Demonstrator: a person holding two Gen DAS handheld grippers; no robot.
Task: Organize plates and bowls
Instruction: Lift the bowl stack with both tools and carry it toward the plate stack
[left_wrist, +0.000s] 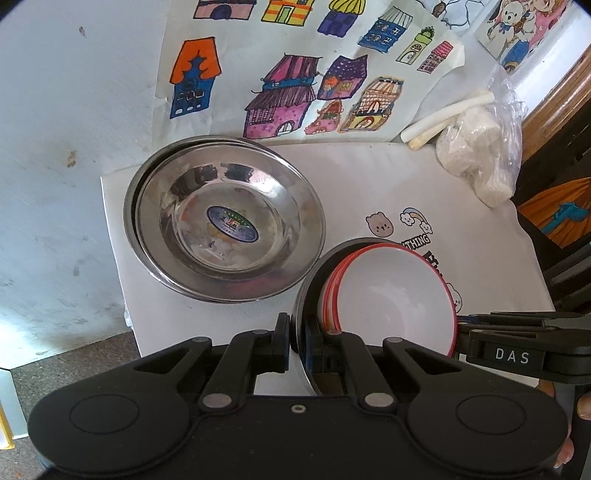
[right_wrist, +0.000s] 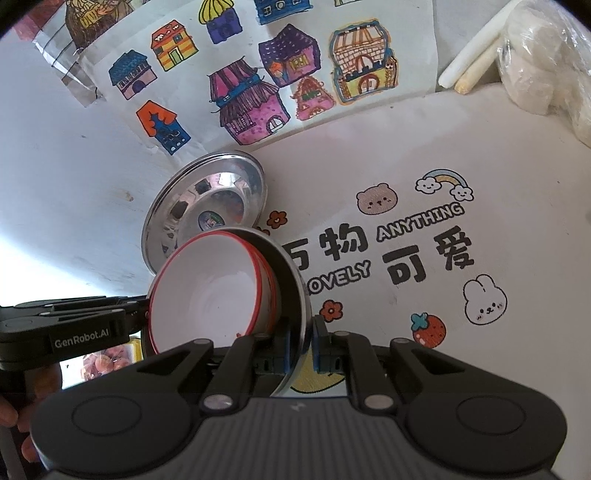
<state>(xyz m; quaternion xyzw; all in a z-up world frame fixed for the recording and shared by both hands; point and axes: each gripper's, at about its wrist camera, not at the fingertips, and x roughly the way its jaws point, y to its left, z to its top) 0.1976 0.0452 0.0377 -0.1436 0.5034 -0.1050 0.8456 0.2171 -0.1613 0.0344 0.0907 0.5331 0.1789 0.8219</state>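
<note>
A stack of steel plates (left_wrist: 225, 221) lies on the white table at the back left; it also shows in the right wrist view (right_wrist: 207, 210). Between the grippers is a steel bowl (left_wrist: 308, 291) holding nested white bowls with red rims (left_wrist: 391, 295). My left gripper (left_wrist: 297, 343) is shut on the steel bowl's left rim. My right gripper (right_wrist: 301, 345) is shut on the same steel bowl's (right_wrist: 291, 273) right rim, with the white bowls (right_wrist: 210, 291) inside. The bowl stack is held tilted just above the table.
The white table cover (right_wrist: 480, 155) has cartoon prints and lettering. Children's house drawings (left_wrist: 288, 92) hang on the wall behind. A plastic bag of white lumps (left_wrist: 480, 147) and white sticks (left_wrist: 443, 118) lie at the back right. The table's left edge (left_wrist: 118, 277) drops to the floor.
</note>
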